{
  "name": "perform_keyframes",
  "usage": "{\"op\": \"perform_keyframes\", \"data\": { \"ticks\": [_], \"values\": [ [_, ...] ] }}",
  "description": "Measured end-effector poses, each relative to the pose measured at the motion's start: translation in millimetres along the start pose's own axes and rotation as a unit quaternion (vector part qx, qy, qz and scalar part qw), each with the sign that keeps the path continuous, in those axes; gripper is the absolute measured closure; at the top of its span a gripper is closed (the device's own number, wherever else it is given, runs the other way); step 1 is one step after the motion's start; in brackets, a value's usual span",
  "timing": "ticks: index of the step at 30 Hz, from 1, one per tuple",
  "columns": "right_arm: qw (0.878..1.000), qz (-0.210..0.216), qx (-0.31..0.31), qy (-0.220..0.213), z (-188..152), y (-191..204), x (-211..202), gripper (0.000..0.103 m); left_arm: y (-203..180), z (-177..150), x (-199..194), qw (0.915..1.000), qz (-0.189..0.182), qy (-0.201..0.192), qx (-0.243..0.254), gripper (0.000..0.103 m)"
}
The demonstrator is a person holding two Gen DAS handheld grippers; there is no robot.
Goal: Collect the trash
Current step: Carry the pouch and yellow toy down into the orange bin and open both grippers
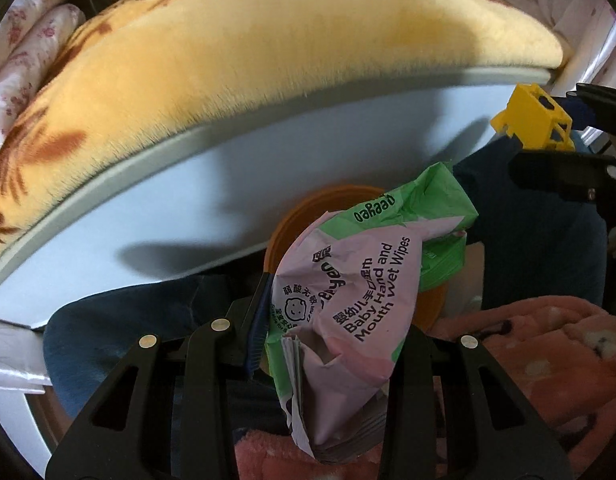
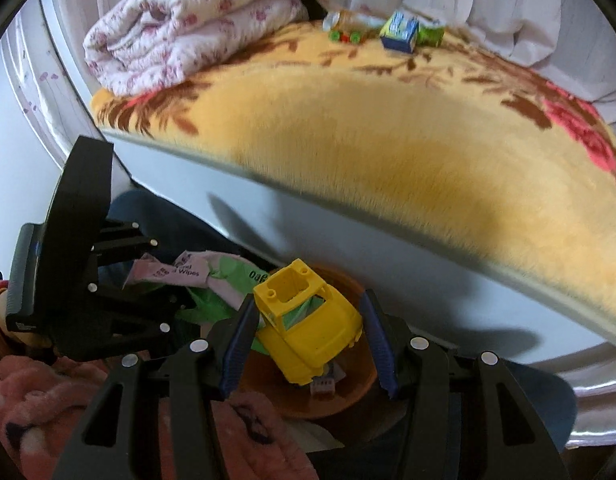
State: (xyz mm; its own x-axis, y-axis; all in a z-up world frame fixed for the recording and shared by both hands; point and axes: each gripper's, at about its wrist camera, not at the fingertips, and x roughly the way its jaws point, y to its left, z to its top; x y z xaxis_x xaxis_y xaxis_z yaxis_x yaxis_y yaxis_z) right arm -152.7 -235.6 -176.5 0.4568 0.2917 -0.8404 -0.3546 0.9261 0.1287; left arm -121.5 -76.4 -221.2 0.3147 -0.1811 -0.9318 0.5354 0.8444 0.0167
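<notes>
— What carries everything?
— A bed (image 2: 408, 264) with a pale side panel, beyond both tongs, covered by a yellow flowered blanket (image 2: 388, 140).
— What lies on it?
— Far past the tongs, a rolled floral quilt (image 2: 180, 24) at the left; beside it small toy beads (image 2: 344, 36), a blue carton (image 2: 400, 32) and a green packet (image 2: 430, 36).

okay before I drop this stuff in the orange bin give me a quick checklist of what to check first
1. Left gripper holds the wipes packet: ok.
2. Yellow toy piece between the right gripper fingers: ok, though firm contact on both sides cannot tell.
3. Orange bin below both items: ok.
4. Room in the bin: cannot tell, mostly hidden.
5. Grippers clear of each other: ok, close but apart.
6. More items left on the yellow blanket: not ok, small box remains.
</notes>
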Motion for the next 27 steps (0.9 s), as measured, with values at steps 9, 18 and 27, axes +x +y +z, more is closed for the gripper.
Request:
{"op": "perform_keyframes", "data": {
  "ticks": [9, 18, 27],
  "values": [
    [0.999, 0.004, 0.008, 0.045, -11.5, -5.0, 33.4, 0.051, 5.5, -6.3, 35.4, 0.9987, -0.002, 0.050, -0.003, 0.068],
    [0.997, 0.005, 0.021, 0.068, -14.8, -12.3, 51.3, 0.038, 9.0, -2.0, 55.1, 0.9968, -0.001, 0.079, -0.009, 0.060],
    [0.998, -0.004, 0.034, 0.058, -11.8, -21.5, 43.9, 0.035, 2.9, 7.5, 47.0, 0.9983, 0.015, 0.056, -0.008, 0.031]
  ]
}}
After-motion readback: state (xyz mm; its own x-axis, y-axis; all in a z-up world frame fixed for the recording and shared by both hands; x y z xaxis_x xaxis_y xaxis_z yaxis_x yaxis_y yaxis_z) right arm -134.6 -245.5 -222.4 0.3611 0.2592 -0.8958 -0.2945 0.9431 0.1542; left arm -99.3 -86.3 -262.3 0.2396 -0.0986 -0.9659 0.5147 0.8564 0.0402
